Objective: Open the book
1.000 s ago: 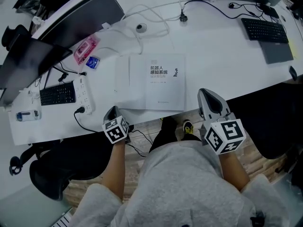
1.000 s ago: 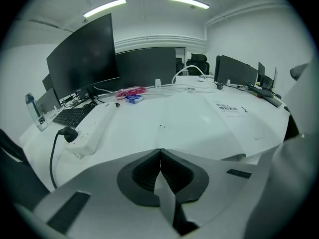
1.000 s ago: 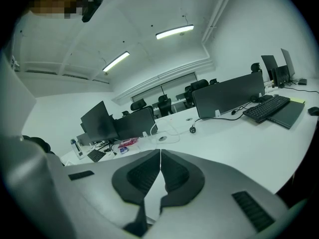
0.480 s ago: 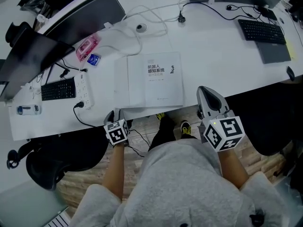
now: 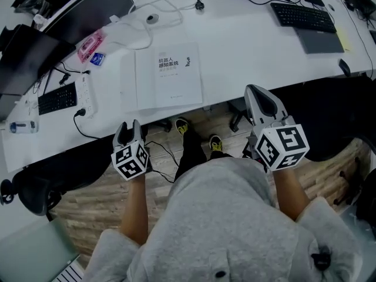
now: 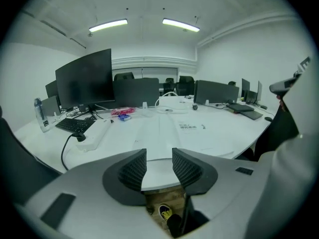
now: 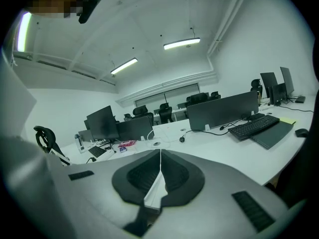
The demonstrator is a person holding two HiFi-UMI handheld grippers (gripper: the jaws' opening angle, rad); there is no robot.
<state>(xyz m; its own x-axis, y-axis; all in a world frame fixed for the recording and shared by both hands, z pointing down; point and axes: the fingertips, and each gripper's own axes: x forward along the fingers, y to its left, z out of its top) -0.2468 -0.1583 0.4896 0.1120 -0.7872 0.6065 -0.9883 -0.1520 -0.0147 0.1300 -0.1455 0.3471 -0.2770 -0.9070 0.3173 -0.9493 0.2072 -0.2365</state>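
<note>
Seemingly the opening step is done. The book [image 5: 167,75] lies flat on the desk [image 5: 247,46], cover folded out to its left, title page up. White on white makes the crease hard to read, so hedged.

- Book sits well ahead of the left gripper [image 5: 128,129], a little to its right, and ahead-left of the right gripper [image 5: 260,96]. Neither touches it.
- Both tools hang off the near desk edge, over the lap.
- Left gripper: jaws have just been opening. They stand wide apart with nothing between, only the desk edge and a shoe [image 6: 166,213] seen through the gap.
- Right gripper: jaws pressed together, empty.

Next move, as a judgement: if more pages are wanted, reach forward to the free page edge and take a thin pinch. Otherwise stand off.
</note>
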